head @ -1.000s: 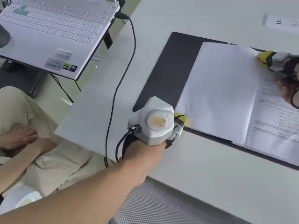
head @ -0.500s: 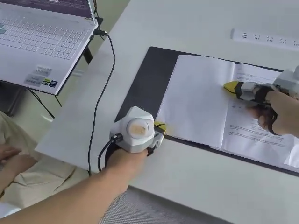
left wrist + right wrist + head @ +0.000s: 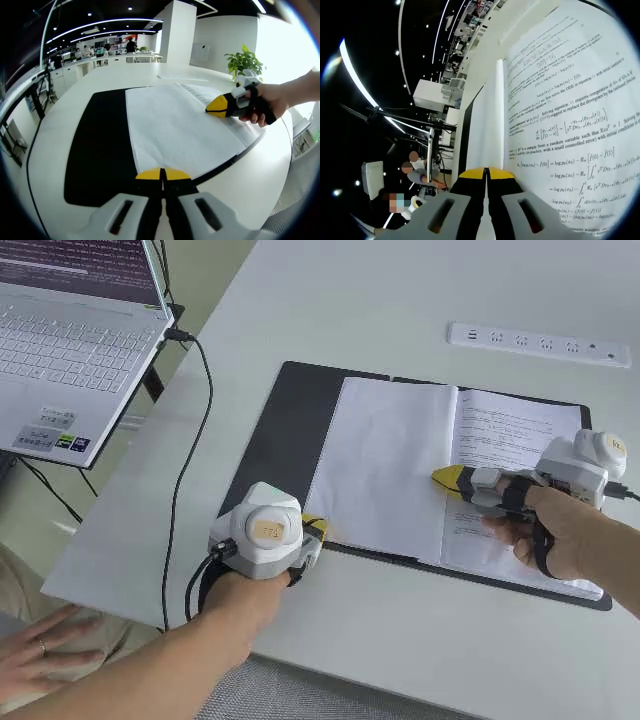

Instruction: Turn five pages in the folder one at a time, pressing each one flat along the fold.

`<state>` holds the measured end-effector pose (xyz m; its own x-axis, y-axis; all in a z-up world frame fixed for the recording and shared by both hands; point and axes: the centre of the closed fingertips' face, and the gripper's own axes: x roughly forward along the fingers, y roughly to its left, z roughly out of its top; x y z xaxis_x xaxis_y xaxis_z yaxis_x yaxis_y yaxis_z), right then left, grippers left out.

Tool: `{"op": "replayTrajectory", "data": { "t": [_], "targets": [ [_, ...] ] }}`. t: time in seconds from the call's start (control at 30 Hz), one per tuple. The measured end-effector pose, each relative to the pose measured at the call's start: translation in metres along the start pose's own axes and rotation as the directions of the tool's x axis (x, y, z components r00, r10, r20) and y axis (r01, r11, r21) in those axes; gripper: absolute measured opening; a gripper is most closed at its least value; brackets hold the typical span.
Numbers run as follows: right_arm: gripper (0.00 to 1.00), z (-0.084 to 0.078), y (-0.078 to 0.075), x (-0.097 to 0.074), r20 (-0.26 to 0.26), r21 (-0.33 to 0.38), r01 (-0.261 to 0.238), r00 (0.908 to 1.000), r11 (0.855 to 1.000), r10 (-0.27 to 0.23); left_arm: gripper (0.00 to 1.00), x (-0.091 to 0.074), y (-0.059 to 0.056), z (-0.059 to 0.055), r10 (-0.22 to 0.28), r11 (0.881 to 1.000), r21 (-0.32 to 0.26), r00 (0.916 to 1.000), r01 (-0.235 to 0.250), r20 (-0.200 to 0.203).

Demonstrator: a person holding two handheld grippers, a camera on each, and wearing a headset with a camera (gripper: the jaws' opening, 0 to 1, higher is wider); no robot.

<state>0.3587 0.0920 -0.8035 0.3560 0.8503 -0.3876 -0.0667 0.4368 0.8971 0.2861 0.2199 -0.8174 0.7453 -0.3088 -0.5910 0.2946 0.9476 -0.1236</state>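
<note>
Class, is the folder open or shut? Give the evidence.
Open. The folder lies spread flat, a blank page left of the fold, a printed page right of it.

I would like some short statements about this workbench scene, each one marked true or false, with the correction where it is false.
1. The folder lies open on the table. True.
2. The right tool has its tip at the fold between the two pages. True.
3. The left tool has its jaws wide open. False: they are shut.
4. The laptop stands to the right of the folder. False: it stands to the left.
5. The right-hand page is blank. False: it bears printed text.
</note>
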Motion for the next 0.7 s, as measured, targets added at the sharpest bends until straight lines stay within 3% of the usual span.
{"op": "replayTrajectory", "data": {
  "t": [0.2,0.7],
  "targets": [
    [0.0,-0.029,0.003,-0.008,-0.017,0.013,-0.007,0.9998,1.0,0.007,0.0,0.001,0.0,0.0,-0.001,1.0,0.006,1.0,0.001,0.001],
    [0.0,-0.069,0.002,-0.025,-0.031,0.051,-0.009,0.9995,0.999,0.01,0.0,0.0,-0.001,0.0,0.005,1.0,0.031,1.0,-0.004,-0.007]
  ]
}}
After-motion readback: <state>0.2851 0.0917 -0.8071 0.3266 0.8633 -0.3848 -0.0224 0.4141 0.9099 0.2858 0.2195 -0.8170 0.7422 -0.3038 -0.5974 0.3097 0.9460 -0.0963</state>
